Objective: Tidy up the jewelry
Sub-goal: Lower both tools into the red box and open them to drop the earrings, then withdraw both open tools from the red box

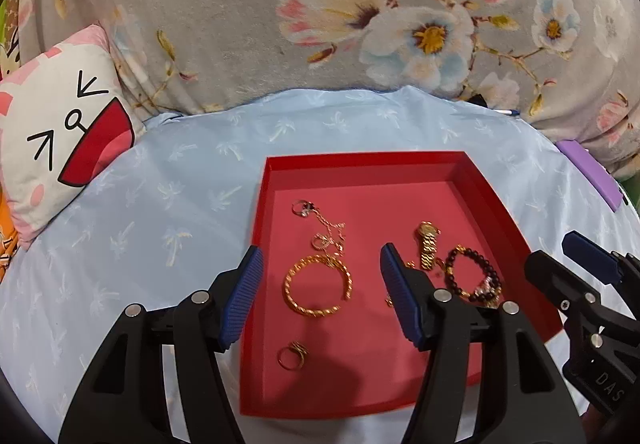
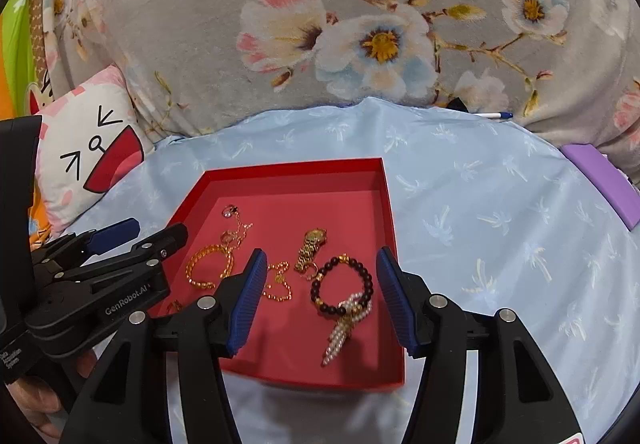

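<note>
A red tray (image 1: 360, 163) (image 2: 288, 167) on a light blue cloth holds jewelry. In it lie a gold twisted bangle (image 1: 318, 286) (image 2: 208, 264), a gold watch (image 1: 427, 248) (image 2: 311, 248), a dark bead bracelet (image 1: 474, 276) (image 2: 342, 286) with a pearl piece (image 2: 342, 332), a thin gold chain with rings (image 1: 324, 230) (image 2: 236, 226), another gold chain (image 2: 278, 282) and a gold ring (image 1: 293, 355). My left gripper (image 1: 322, 294) is open and empty above the bangle. My right gripper (image 2: 320, 300) is open and empty above the bead bracelet.
A floral grey blanket (image 1: 320, 3) rises behind the cloth. A cartoon-face pillow (image 1: 64, 123) (image 2: 92, 147) lies at the left. A purple box (image 1: 592, 173) (image 2: 604, 179) sits at the right edge. A pen (image 2: 494, 115) lies at the blanket's foot.
</note>
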`<state>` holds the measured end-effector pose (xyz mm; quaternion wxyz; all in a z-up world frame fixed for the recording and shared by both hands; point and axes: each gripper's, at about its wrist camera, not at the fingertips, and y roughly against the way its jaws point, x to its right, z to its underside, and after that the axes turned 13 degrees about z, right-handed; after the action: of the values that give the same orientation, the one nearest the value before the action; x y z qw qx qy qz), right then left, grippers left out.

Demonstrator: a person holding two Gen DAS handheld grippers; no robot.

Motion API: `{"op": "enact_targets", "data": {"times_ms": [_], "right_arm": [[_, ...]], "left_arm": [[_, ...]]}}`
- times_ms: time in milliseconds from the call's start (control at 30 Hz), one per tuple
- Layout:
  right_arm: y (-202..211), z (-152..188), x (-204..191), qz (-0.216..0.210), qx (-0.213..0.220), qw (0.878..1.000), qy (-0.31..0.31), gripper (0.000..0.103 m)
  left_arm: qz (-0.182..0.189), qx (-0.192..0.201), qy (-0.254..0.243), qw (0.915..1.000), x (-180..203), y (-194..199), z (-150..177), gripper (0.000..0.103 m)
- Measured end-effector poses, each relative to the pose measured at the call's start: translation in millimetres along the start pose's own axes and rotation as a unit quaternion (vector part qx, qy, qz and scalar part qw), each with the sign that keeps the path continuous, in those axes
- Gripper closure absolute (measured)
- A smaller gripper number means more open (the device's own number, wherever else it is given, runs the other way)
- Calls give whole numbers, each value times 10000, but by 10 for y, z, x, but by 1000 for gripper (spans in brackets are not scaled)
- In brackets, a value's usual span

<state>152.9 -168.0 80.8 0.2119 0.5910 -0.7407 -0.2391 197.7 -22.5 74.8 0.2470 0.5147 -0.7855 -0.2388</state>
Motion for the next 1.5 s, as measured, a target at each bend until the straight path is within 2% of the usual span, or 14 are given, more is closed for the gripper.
{"op": "enact_targets", "data": {"times_ms": [200, 300, 500, 600, 733, 933, 1133, 1500], "right_arm": [[108, 99, 3, 74, -9, 10000, 29, 42], [145, 156, 3, 89, 6, 10000, 7, 38], [193, 250, -36, 159, 34, 9999, 39, 37], [229, 289, -62, 205, 99, 9997, 72, 34], [266, 322, -97, 260, 186, 9994, 88, 32], [315, 409, -115, 394, 292, 9988, 75, 29], [284, 493, -77, 471, 224, 9986, -35, 29], [282, 611, -209, 780, 298, 9962, 261, 27]], "left_arm": [[17, -1, 11, 10000, 78, 86, 115, 44], [-31, -3, -3, 10000, 86, 129, 173, 40], [-181, 34, -38, 9998, 84, 206, 268, 39], [-238, 105, -29, 9997, 84, 243, 295, 34], [-273, 166, 14, 9995, 75, 275, 326, 32], [-474, 378, 2, 9982, 82, 358, 425, 22], [-532, 373, -91, 9978, 121, 412, 482, 21], [-635, 198, 69, 9978, 26, 375, 682, 19]]}}
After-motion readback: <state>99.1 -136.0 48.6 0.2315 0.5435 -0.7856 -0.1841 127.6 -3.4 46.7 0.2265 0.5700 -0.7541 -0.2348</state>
